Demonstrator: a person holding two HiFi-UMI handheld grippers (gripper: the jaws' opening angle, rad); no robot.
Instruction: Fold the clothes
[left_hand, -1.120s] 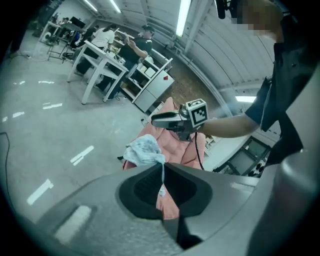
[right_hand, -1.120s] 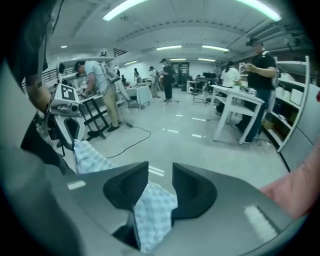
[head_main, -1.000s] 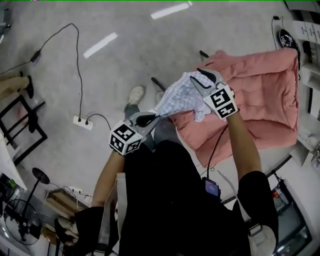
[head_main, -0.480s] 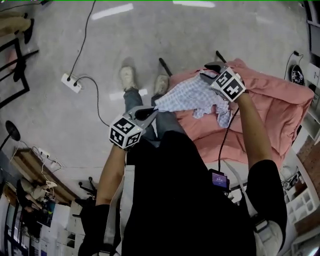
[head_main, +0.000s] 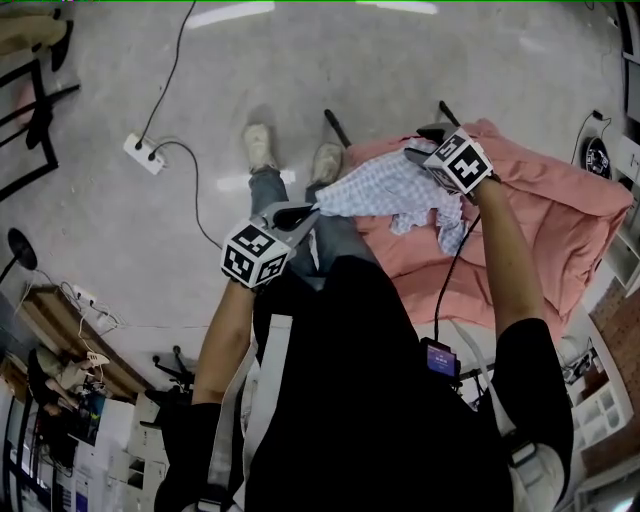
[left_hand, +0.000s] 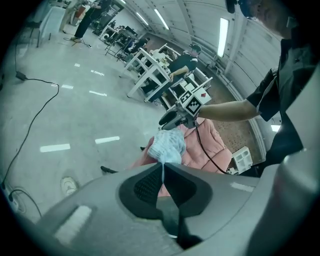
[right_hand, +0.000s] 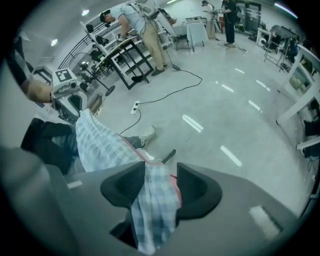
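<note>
Checked cloth (head_main: 385, 190) hangs over pink quilt (head_main: 545, 215), left claw (head_main: 300, 213) clamped on it, right claw (head_main: 425, 143) opening around it.

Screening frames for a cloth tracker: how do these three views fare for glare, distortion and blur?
Head view: fisheye bend, light streaks on the glossy floor, checked cloth sharp. Left gripper view: dark round vignette, near jaws soft, cloth small. Right gripper view: same vignette, floor glare, cloth between the opening jaws soft.
</note>
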